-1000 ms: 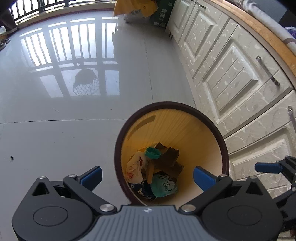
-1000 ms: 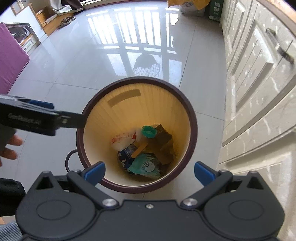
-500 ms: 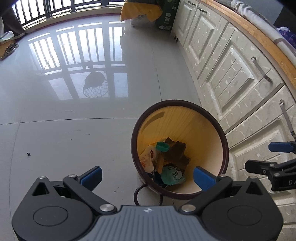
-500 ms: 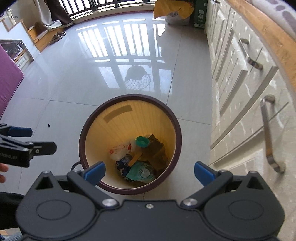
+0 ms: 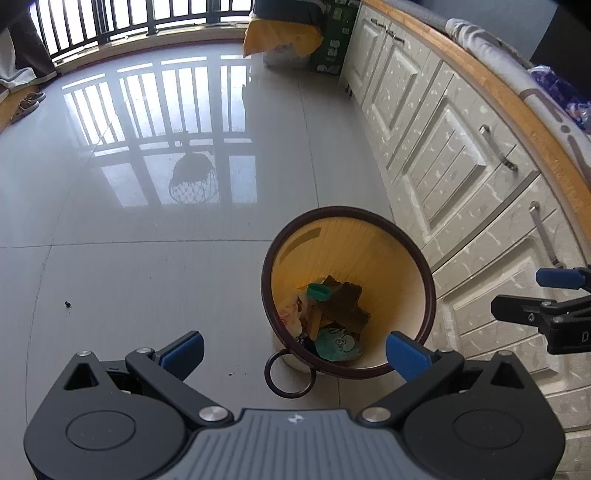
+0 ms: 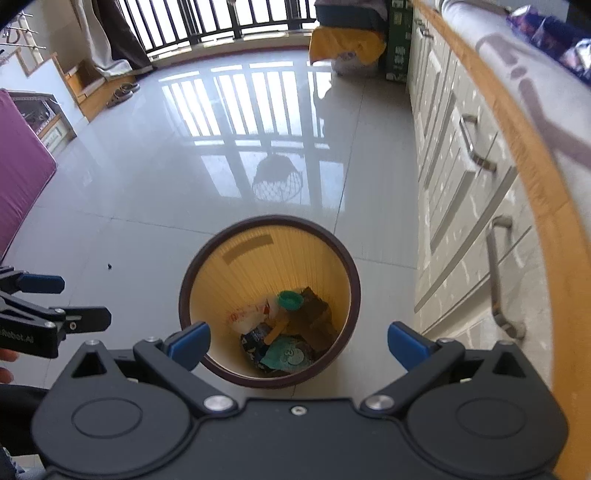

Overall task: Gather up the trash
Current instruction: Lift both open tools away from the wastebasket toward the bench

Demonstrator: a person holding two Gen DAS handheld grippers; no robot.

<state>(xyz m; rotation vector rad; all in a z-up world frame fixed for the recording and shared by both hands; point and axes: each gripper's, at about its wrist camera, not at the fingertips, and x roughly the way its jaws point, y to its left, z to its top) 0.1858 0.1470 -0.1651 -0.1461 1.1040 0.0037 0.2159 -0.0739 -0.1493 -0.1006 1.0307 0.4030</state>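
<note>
Only partial letters "Robot" show on the left hand-held gripper (image 6: 55, 295).

Glossy grey floor tiles (image 5: 155, 258) mirror a bright balcony railing (image 6: 221, 22) (daylight pours in) far ahead of the tool. White panelled cabinets (image 5: 443, 155) under a wooden tabletop (image 6: 546, 192) run along its right; a purple cushion (image 6: 22, 166) sits left.

We see a glossy tiled floor (image 5: 147, 229) mirroring the railing, and a bin (image 6: 236, 266) with a ribbed, matt yellow inner wall and a smooth dark rim. Crumpled wrappers (image 6: 284, 350) lie inside. The cabinets (image 5: 436, 162) look painted, with metal handles (image 6: 498, 280) and a wood-edged counter (image 5: 517, 110).
</note>
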